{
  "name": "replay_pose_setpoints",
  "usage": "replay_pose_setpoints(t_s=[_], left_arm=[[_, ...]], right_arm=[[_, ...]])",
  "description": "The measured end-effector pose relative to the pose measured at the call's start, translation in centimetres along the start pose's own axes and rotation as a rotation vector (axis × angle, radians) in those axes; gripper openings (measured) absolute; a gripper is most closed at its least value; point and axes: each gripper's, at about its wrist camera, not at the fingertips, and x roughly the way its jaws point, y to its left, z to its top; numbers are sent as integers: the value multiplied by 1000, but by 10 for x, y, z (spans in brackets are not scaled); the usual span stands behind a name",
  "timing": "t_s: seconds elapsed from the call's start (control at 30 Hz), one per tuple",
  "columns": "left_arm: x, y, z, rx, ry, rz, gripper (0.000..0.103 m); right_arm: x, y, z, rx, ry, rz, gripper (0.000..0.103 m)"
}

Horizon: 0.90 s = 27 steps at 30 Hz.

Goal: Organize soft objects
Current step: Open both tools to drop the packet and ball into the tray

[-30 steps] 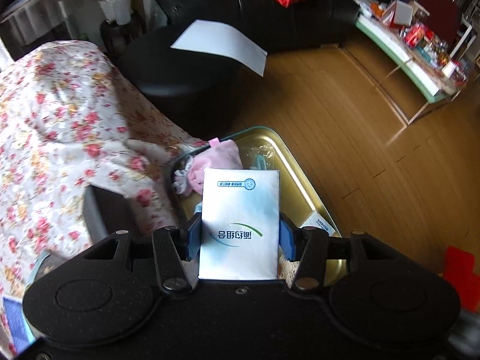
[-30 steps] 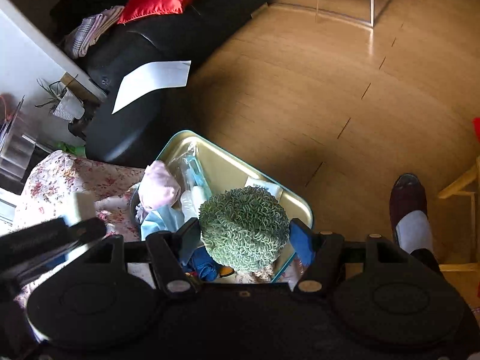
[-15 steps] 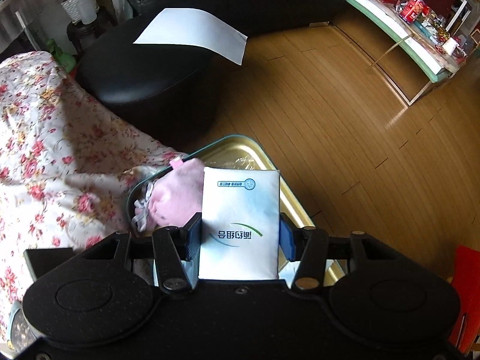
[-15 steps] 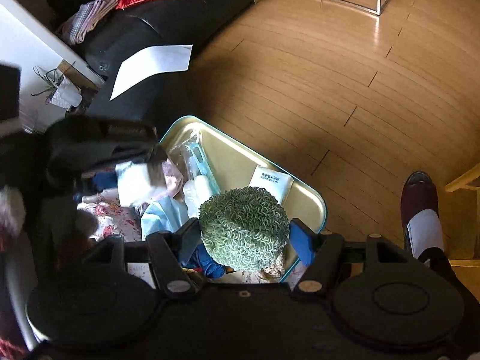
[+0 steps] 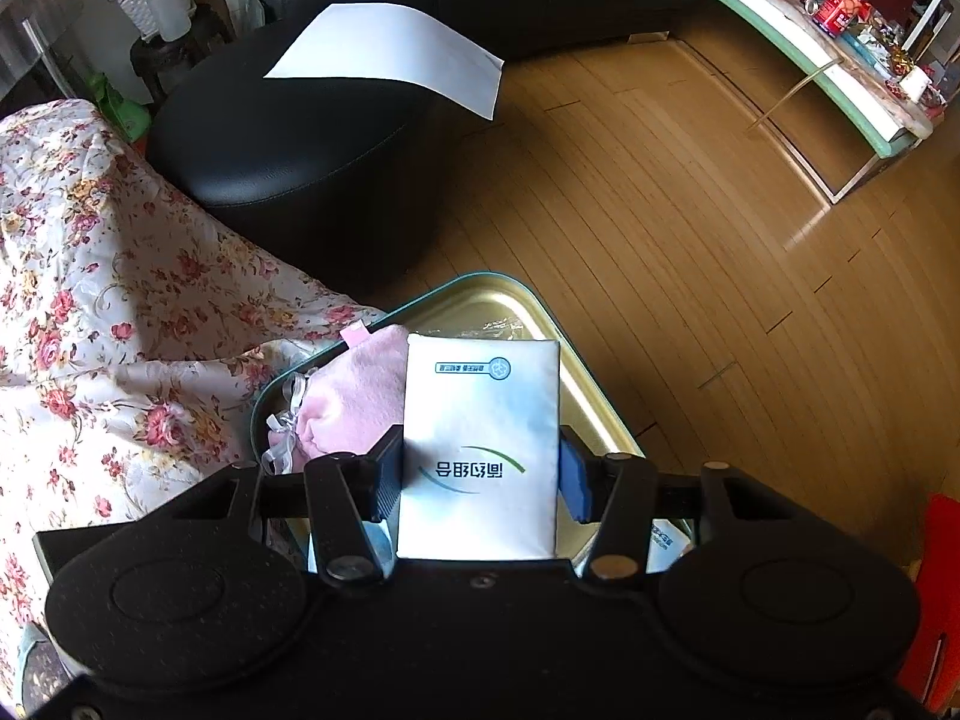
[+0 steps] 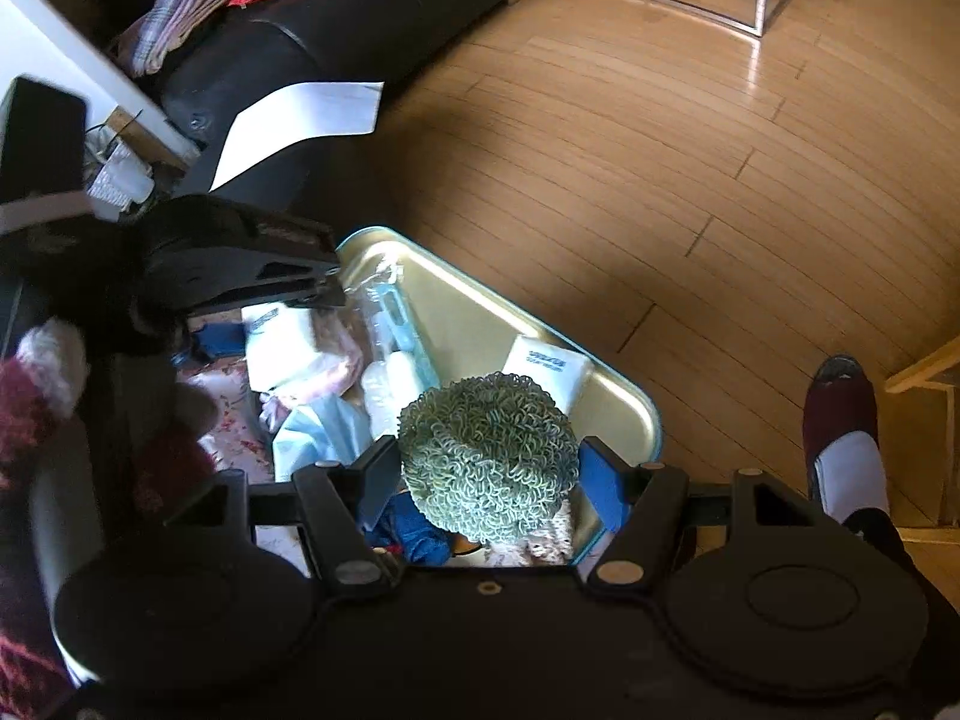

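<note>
Both grippers loaded, hovering over the gold tin tray, so the step in hand looks like carry-and-drop of soft items. Left gripper is clamped on a white tissue pack, held upright between the blue pads above the tray's near-left part, over the pink pouch. Right gripper is clenched around a green curly scrubber ball, hanging above the tray's near end. Next move likely calls for lowering each item onto free tray floor and easing the jaws apart; the left pack needs a spot clear of the pouch. Tray contents: pink pouch, a clear plastic-wrapped pack, light blue cloth, a second tissue pack at the right rim, and something blue under the ball, unclear what. Tray sits on the floral cloth edge.
</note>
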Motion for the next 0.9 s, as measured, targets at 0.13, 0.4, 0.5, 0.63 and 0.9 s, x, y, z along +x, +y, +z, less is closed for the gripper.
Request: replay_pose_setpoints(t_s=[0.13,0.4,0.5,0.63,0.9], left_arm=[[1,1,2,14,-12,-1,51],[-3,5,0,29,-62,32,75],[-5,8,-4,27,-52,36,75],[-9,11,-10,27,-50,54,75],[-34,18,-24,9,-79,85,75]], right_arm=[[0,5,0,-13,-3,36,67],[-7,9,-1,-32,-41,61,70],[-6,8,-2,-35,-31,53,70],[-2,4,-2,-14,-8,40,70],[2,-5,0,16,8,17,70]])
